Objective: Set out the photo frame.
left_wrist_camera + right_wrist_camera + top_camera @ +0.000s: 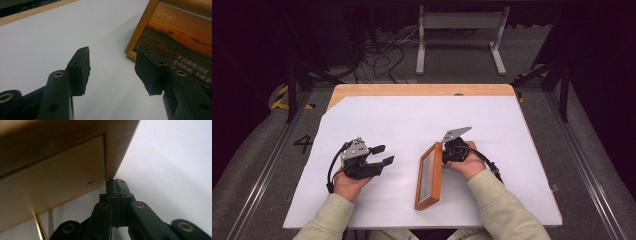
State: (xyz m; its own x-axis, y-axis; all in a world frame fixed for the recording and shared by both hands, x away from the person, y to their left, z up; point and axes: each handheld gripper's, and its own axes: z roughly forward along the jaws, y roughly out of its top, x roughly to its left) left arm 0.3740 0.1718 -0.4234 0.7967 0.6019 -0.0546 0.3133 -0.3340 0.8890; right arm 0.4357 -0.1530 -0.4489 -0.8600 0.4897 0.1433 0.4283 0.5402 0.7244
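The wooden picture frame (pixel 429 175) stood lower centre, long axis running up the picture, the right tongs (pixel 446 156) pressed together against its back edge; left tongs (pixel 382 155) apart, farther left.

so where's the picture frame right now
In the high view the frame stands tilted on edge on the white sheet, right of centre near the front edge. The right gripper is against its back; the open left gripper sits apart to its left.
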